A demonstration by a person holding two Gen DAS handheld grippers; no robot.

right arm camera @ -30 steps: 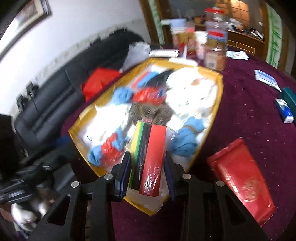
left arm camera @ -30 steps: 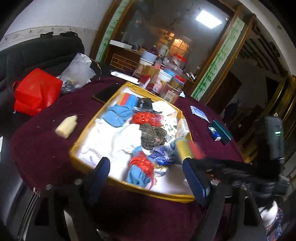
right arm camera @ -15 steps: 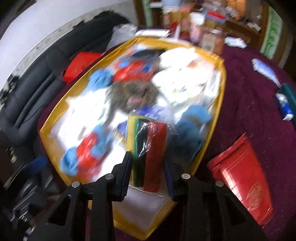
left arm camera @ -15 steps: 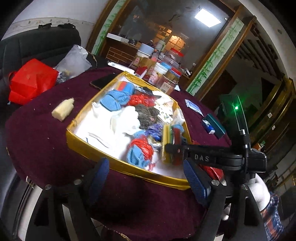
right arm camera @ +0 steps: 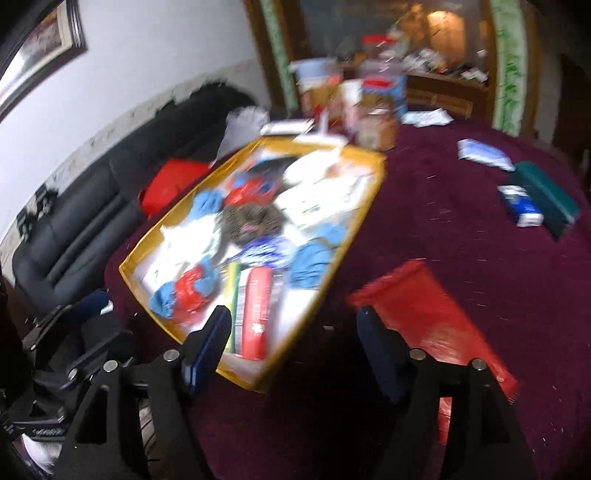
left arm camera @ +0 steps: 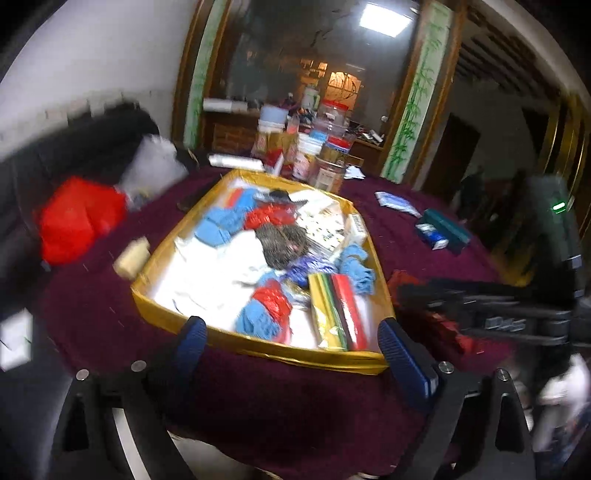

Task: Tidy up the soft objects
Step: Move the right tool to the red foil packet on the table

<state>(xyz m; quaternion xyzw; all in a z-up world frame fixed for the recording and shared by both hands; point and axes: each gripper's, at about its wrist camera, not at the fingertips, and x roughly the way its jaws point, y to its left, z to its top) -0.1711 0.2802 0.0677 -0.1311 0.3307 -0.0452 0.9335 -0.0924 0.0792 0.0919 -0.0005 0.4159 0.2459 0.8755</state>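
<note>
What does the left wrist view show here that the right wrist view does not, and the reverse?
Only the left wrist view shows the pale block on the cloth beside the tray, the ceiling light, and the right gripper's body from the side.

Only the right wrist view shows the framed picture on the wall and the red packet unobstructed.

Both show the gold tray with the striped pack lying in it, released, the teal box, the jars, and each view's own jaws opening with nothing between them.
</note>
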